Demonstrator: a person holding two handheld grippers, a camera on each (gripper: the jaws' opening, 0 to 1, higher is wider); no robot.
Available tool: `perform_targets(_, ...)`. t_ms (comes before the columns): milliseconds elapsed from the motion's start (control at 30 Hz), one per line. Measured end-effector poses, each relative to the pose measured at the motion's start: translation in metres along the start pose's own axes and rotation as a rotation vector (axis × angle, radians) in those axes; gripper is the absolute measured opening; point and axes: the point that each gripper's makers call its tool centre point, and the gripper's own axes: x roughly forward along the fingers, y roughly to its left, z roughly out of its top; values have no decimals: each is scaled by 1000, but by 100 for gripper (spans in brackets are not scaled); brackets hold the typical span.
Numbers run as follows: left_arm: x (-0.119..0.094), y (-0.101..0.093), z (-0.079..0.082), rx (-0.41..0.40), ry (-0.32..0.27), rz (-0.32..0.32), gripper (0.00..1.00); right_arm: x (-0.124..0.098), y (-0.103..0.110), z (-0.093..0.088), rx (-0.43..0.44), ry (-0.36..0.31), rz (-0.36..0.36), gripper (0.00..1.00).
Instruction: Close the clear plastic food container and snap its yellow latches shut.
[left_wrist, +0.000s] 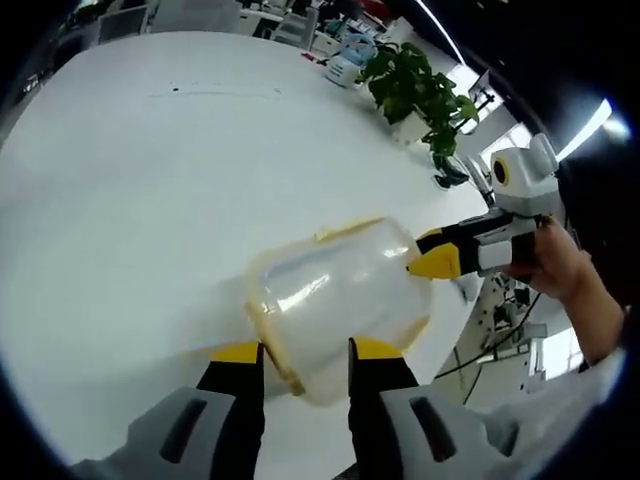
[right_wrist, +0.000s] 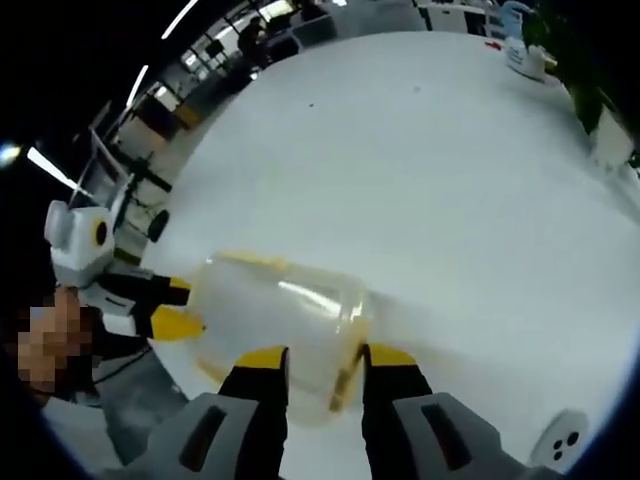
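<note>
I hold the clear plastic container (left_wrist: 335, 305) up over the white desk (left_wrist: 150, 180), near its edge. My left gripper (left_wrist: 305, 362) has its jaws pressed on the rim at one end. My right gripper (right_wrist: 322, 367) has its jaws pressed on the rim at the other end. A green plant (left_wrist: 420, 95) stands far back on the desk.
</note>
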Motion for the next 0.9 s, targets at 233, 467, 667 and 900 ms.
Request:
perform_targets(233, -1, 2, 1, 12, 2, -15, 31, 0, 2, -3, 30, -1, -16, 27)
perform_targets(467, -1, 4, 3, 9, -21, -19, 33, -1, 3, -4, 41, -20, -15, 27)
perform_targets(667, -2, 4, 3, 6, -26, -24, 33, 0, 1, -3, 49, -16, -1, 29)
perform_targets(900, -4, 5, 3, 12, -33, -20, 33, -5, -4, -1, -65, -14, -47, 29)
